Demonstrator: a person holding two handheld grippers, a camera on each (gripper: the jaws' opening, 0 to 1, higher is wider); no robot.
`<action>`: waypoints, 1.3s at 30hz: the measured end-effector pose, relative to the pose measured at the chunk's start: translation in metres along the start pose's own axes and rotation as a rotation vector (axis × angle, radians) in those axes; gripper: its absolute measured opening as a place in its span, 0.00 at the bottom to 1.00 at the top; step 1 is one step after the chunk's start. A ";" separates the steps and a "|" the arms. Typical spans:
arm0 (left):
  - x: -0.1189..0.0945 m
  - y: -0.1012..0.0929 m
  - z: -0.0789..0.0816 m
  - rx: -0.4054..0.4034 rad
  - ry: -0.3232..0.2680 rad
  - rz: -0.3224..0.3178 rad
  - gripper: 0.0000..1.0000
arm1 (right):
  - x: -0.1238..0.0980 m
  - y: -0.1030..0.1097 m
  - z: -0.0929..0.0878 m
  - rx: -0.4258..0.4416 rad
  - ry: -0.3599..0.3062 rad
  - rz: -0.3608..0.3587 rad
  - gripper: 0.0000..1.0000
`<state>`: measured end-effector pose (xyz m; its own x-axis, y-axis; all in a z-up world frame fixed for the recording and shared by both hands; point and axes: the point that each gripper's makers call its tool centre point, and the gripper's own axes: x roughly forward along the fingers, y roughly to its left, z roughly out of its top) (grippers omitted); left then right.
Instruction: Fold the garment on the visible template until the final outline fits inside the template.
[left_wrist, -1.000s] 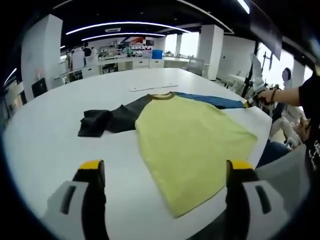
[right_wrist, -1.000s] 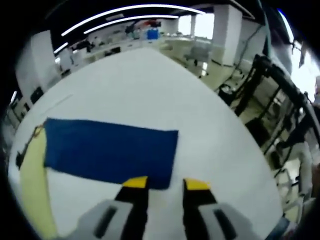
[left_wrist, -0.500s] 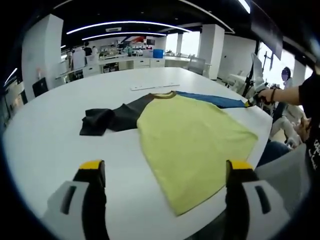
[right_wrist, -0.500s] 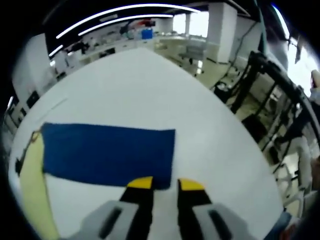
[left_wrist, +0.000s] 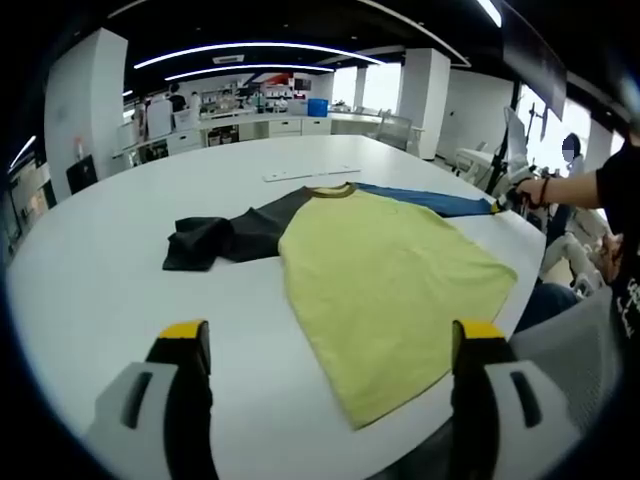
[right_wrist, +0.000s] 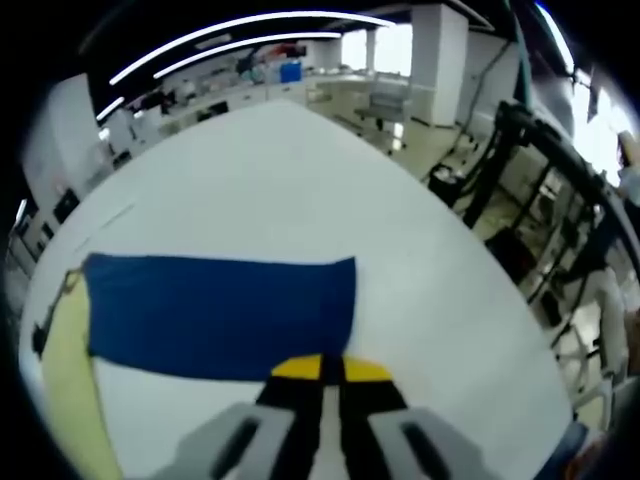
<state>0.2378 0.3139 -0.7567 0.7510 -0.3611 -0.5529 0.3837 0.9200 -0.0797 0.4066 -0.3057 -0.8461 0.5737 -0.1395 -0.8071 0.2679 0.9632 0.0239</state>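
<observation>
Right tool (right_wrist: 331, 368) pinches blue sleeve (right_wrist: 215, 315) (table (right_wrist: 300, 190) bare).

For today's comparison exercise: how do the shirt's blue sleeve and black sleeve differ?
The blue sleeve lies flat and straight; the black sleeve is bunched at its end. The right gripper is shut on the blue sleeve's cuff; nothing holds the black sleeve. Both join the same yellow shirt on the table.

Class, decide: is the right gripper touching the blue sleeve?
Touching. The right gripper view shows the right gripper with jaws closed together on the blue sleeve's near edge.
</observation>
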 end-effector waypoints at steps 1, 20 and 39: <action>0.000 0.000 0.000 0.001 -0.001 0.001 0.98 | 0.001 0.000 0.001 0.000 -0.002 0.001 0.00; -0.003 -0.001 0.007 -0.006 -0.040 -0.004 0.99 | -0.028 0.022 0.019 -0.006 -0.043 0.053 0.00; -0.011 0.004 0.008 -0.017 -0.073 0.003 0.99 | -0.048 0.080 0.053 -0.098 -0.094 0.176 0.00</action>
<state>0.2359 0.3206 -0.7445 0.7897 -0.3675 -0.4913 0.3724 0.9235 -0.0921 0.4420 -0.2344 -0.7743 0.6761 0.0164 -0.7367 0.0832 0.9917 0.0984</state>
